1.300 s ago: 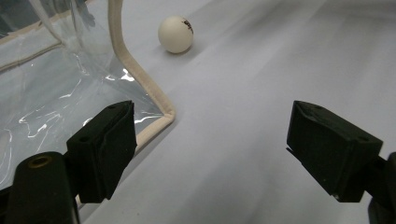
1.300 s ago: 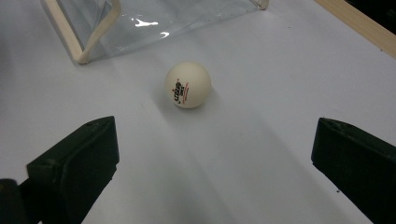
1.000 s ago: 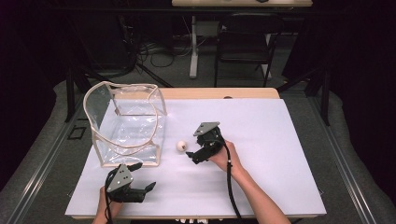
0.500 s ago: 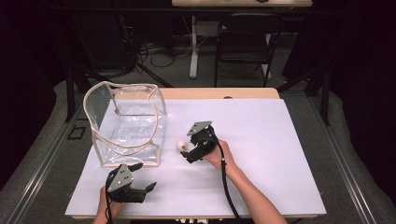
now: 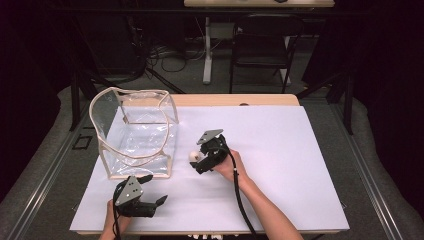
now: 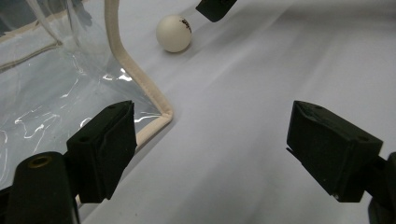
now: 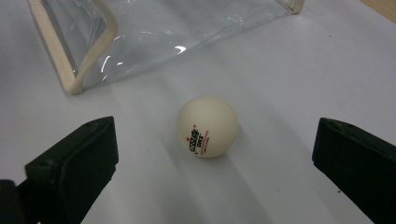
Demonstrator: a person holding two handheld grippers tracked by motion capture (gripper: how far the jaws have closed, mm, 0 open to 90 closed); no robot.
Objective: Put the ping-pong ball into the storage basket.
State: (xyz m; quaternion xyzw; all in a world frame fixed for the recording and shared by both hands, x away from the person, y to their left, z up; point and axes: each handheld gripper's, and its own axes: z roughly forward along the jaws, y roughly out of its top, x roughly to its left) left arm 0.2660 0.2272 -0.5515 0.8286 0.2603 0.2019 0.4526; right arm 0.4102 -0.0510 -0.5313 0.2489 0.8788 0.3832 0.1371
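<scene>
Right gripper view: right gripper [image 7: 212, 172] sitting wide open around white ball [image 7: 207, 126], not touching. Ball resting mid-table beside clear bag [image 5: 135, 132]. Left gripper [image 5: 150, 202] gaping too, hovering near front-left corner.

High view: overhead, facing forward across the white-covered table [image 5: 280, 150]. Both gripper views: close, low along the surface. All three share the small white ball [image 5: 194, 156] [image 6: 173, 32] [image 7: 207, 126] beside the clear, cream-trimmed plastic bag [image 5: 135, 132] [image 6: 56, 84] [image 7: 154, 32].

The ball's [image 7: 207, 126] small red print is too blurred to read, and the bag [image 6: 70, 74] is cut off by the frame's edges.
</scene>
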